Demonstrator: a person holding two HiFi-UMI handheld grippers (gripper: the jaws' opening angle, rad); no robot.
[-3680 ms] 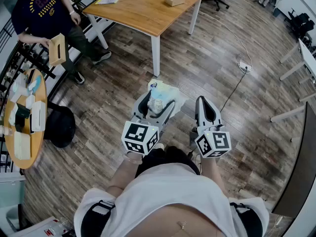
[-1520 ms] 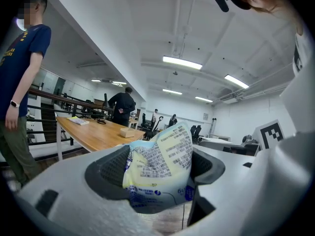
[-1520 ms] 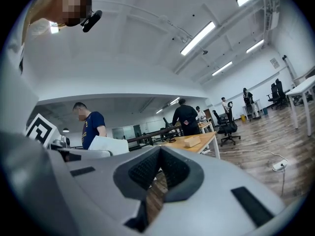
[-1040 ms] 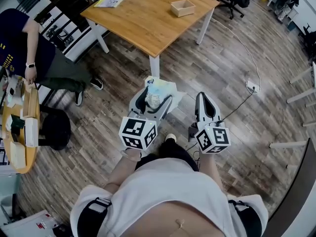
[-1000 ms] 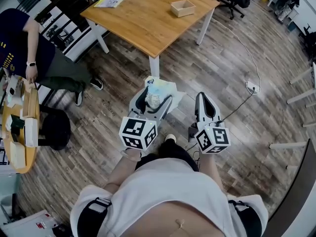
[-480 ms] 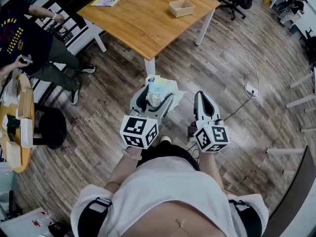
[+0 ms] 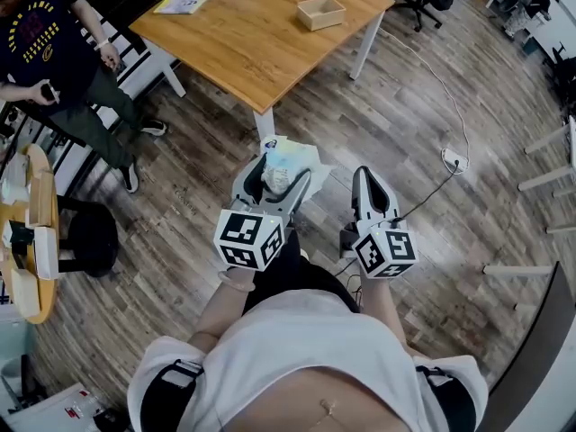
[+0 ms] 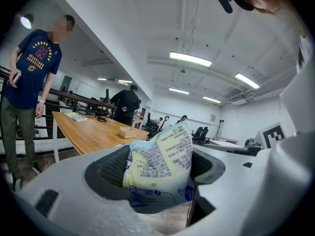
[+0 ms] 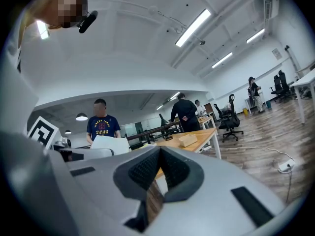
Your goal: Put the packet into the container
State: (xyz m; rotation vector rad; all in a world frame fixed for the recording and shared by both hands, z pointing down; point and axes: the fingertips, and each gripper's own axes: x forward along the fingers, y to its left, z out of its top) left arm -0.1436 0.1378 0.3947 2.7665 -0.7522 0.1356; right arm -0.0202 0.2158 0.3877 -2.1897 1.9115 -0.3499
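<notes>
Clearly only half done: the packet (image 7: 290, 157) is clamped in the fingers of the left gripper (image 7: 281, 174), well short of the table (image 7: 243, 52) where the wooden container (image 7: 321, 13) stands. The right gripper (image 7: 372, 180), fingers together, holds nothing.

The left claw (image 7: 278, 173) clamps the packet (image 7: 286, 155); the right claw (image 7: 369, 172), level beside it, is closed and empty.
</notes>
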